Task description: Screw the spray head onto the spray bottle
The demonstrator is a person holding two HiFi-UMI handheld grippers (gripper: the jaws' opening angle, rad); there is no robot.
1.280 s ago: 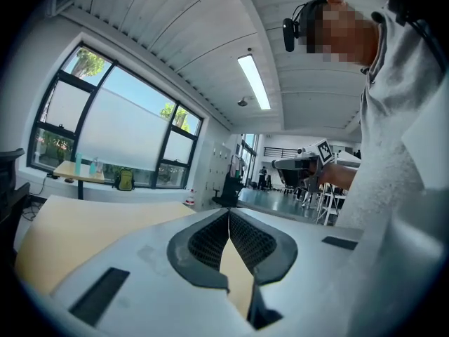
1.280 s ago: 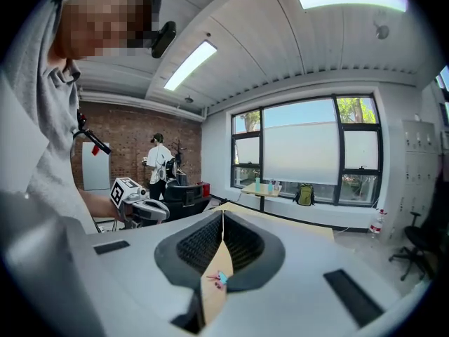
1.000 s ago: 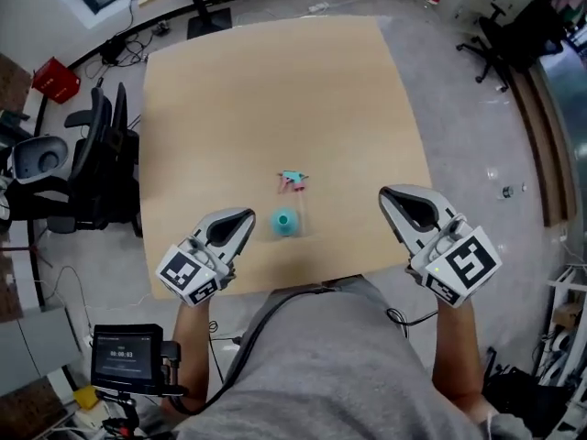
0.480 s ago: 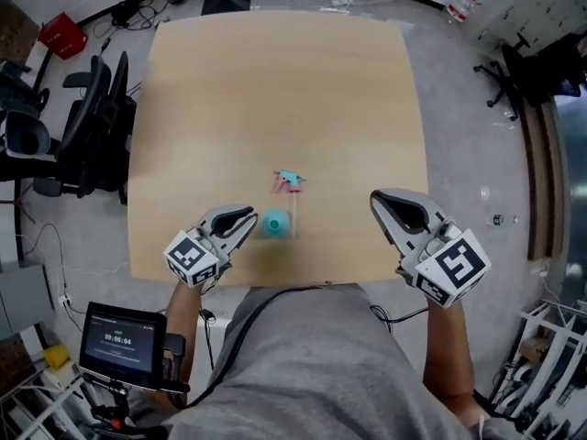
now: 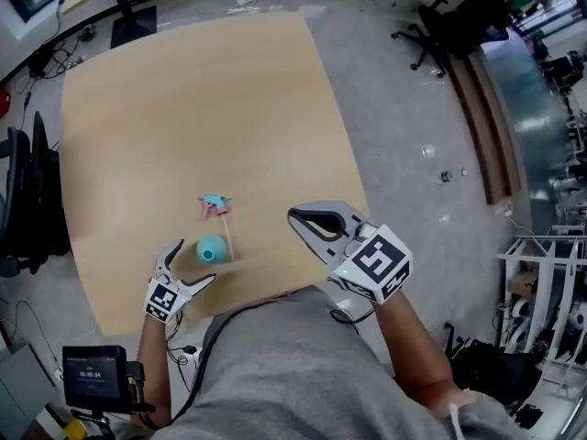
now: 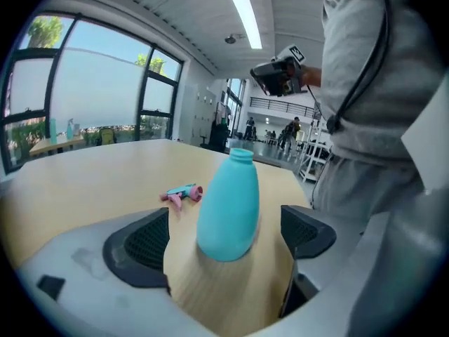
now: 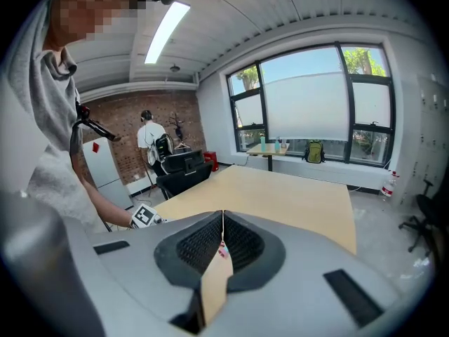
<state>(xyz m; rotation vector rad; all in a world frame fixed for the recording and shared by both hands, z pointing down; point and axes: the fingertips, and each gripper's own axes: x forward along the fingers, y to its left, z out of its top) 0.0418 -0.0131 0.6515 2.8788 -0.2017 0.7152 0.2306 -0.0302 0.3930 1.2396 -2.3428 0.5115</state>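
Note:
A teal spray bottle [image 5: 212,248] stands upright with no cap near the front edge of the tan table [image 5: 183,108]. The teal and pink spray head [image 5: 214,206] lies on its side just behind it. My left gripper [image 5: 188,264] sits low at the table edge; its jaws have just been opening. In the left gripper view the bottle [image 6: 228,206] stands at the mouth of the open left gripper [image 6: 224,241], and neither pad touches it. My right gripper [image 5: 295,216] hovers to the bottle's right, shut and empty; in its own view the right gripper [image 7: 222,223] shows its pads pressed together.
Black office chairs [image 5: 27,200] stand off the table's left side, and another chair [image 5: 459,16] is at the far right. A small screen [image 5: 96,388] sits low at my left. The spray head [image 6: 184,193] lies left of the bottle.
My left gripper has dropped to table height and opened wide around the bottle's near side. The right gripper has come down a little and stays shut. The head view has swung to the right.

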